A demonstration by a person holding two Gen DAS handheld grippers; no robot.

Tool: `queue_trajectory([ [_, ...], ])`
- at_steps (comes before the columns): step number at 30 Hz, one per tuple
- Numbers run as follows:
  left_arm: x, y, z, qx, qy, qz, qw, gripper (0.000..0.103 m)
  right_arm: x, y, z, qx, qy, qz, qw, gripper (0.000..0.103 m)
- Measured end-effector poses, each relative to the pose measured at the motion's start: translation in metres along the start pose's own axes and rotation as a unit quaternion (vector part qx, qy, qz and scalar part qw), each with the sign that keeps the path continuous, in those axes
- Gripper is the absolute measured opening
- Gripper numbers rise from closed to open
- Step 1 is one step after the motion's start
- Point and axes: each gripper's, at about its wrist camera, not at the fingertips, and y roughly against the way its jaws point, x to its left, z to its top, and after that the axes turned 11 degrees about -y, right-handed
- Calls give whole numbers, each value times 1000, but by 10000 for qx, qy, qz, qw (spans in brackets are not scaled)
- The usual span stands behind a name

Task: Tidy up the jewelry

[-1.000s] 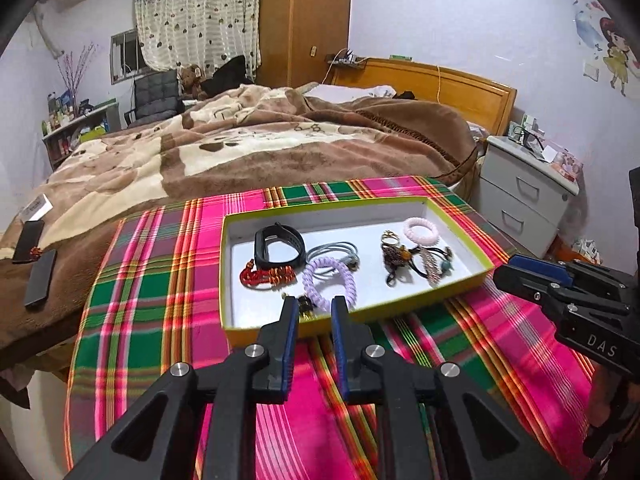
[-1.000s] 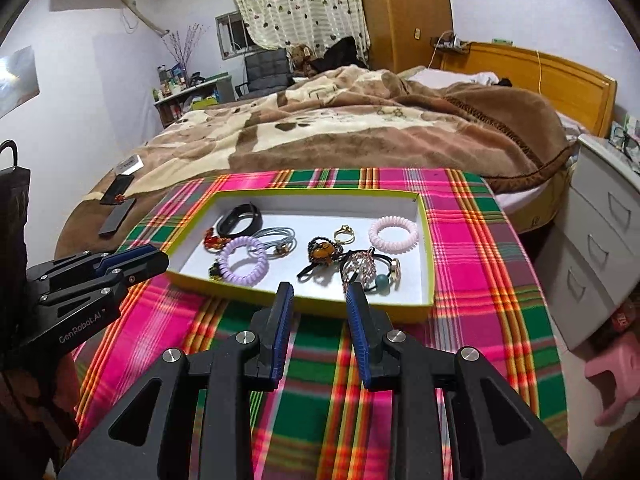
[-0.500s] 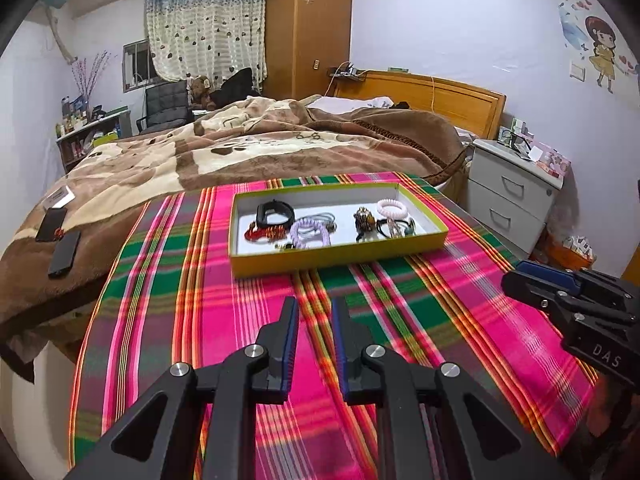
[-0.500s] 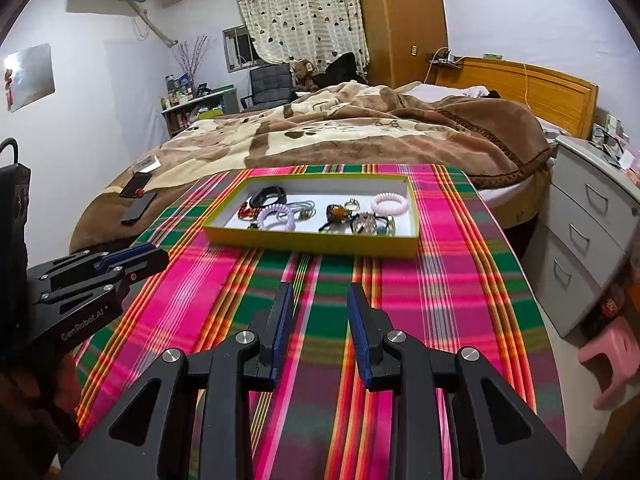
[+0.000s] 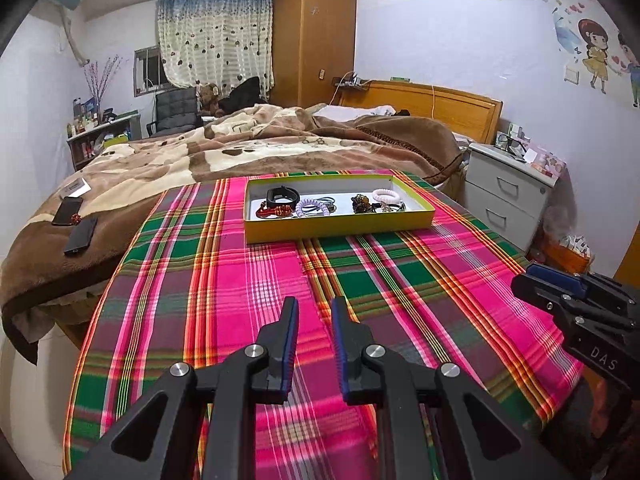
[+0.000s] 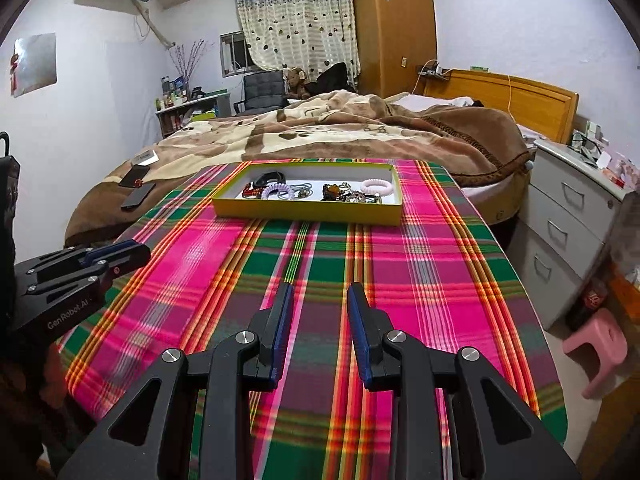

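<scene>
A yellow-green tray (image 5: 340, 227) (image 6: 308, 213) with a white inside lies at the far end of the plaid cloth. It holds a black band (image 5: 282, 196), a red beaded piece (image 5: 274, 211), a lilac coil ring (image 5: 311, 207) (image 6: 275, 189), a pink coil ring (image 5: 386, 194) (image 6: 377, 187) and several dark trinkets. My left gripper (image 5: 315, 307) hangs open and empty over the near part of the cloth, well short of the tray. My right gripper (image 6: 320, 294) is likewise open and empty, and its side shows in the left wrist view (image 5: 560, 286).
The plaid cloth (image 5: 256, 280) covers a table that abuts a bed with a brown blanket (image 5: 248, 152). Two phones (image 5: 74, 222) lie on the blanket at left. A grey nightstand (image 6: 572, 208) and a pink stool (image 6: 598, 338) stand to the right.
Both grippers have drawn back from the tray toward the near end of the table, so the tray now looks small and far. Neither pair of jaws has changed its gap.
</scene>
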Motion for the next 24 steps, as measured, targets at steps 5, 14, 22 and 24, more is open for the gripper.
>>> queue_trajectory([
  [5, -6, 9, -11, -72, -35, -10, 10000, 16, 1, 8, -8, -103, 9, -41, 9999, 28],
  [14, -8, 10, -17, -94, 28, -10, 10000, 16, 6, 10, -14, -150, 90, -58, 9998, 29],
  [22, -10, 11, -19, -82, 31, -16, 10000, 16, 5, 11, -16, -133, 84, -53, 9999, 29],
  [24, -10, 11, -19, -79, 18, -18, 10000, 16, 5, 11, -17, -139, 90, -53, 9998, 29],
])
